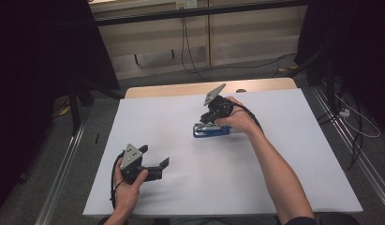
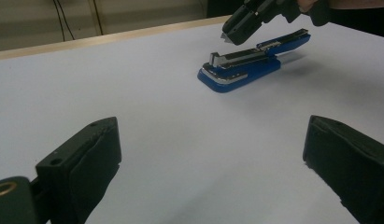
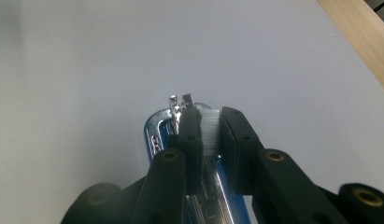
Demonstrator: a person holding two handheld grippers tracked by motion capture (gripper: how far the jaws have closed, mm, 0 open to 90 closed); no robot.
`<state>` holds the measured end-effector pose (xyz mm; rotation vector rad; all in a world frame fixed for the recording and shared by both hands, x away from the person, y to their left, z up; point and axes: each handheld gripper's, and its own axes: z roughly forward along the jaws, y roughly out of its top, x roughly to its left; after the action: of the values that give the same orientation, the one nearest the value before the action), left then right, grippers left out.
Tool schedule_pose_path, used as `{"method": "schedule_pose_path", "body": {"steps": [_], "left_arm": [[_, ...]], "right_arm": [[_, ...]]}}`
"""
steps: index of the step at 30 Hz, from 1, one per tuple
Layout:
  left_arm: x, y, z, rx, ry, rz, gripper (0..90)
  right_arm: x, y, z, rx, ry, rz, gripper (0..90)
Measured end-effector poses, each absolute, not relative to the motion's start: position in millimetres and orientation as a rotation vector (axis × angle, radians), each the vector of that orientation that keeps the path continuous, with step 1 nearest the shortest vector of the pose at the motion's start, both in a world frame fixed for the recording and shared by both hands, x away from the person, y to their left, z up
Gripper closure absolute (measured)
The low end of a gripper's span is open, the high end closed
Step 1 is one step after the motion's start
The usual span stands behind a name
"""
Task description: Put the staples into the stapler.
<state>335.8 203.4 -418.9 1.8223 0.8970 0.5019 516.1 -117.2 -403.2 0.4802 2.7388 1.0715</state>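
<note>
White surface (image 1: 181,187), wood strip along the far edge, dark room with cables behind. Blue stapler (image 1: 211,131) lies open under the right gripper (image 3: 209,122); its jaws are nearly closed on a strip of staples (image 3: 209,128) above the magazine. Risk: thin strip, a hard squeeze or twist could probably snap it or skew it off the channel; pushing down could slide the unheld stapler. Left gripper (image 2: 210,154) sits well apart, jaws wide open, nothing between them, stapler ahead of them. Nothing else blocks either gripper.
</note>
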Motion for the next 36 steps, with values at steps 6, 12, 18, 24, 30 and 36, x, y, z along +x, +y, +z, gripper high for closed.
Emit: {"method": "schedule_pose_path", "body": {"steps": [6,12,18,24,30,36], "left_arm": [[335.9,203.0,-419.2,1.824,0.897,0.501,4.5],[336.1,203.2,-419.3,1.826,0.898,0.501,4.4],[335.9,202.9,-419.4,1.824,0.899,0.498,4.5],[336.2,203.4,-419.3,1.826,0.897,0.499,4.5],[336.2,203.6,-419.2,1.825,0.899,0.499,4.4],[336.4,203.4,-419.4,1.830,0.896,0.499,4.4]], "right_arm": [[517.1,-119.2,-406.4,0.416,2.763,1.045,79.2],[516.7,-119.0,-406.1,0.385,2.782,1.039,79.3],[517.3,-117.6,-407.4,0.343,2.801,1.021,79.2],[518.8,-116.5,-409.9,0.328,2.809,1.024,79.2],[519.1,-115.4,-412.6,0.314,2.824,1.016,79.3],[518.6,-116.2,-412.8,0.304,2.836,0.998,79.2]]}}
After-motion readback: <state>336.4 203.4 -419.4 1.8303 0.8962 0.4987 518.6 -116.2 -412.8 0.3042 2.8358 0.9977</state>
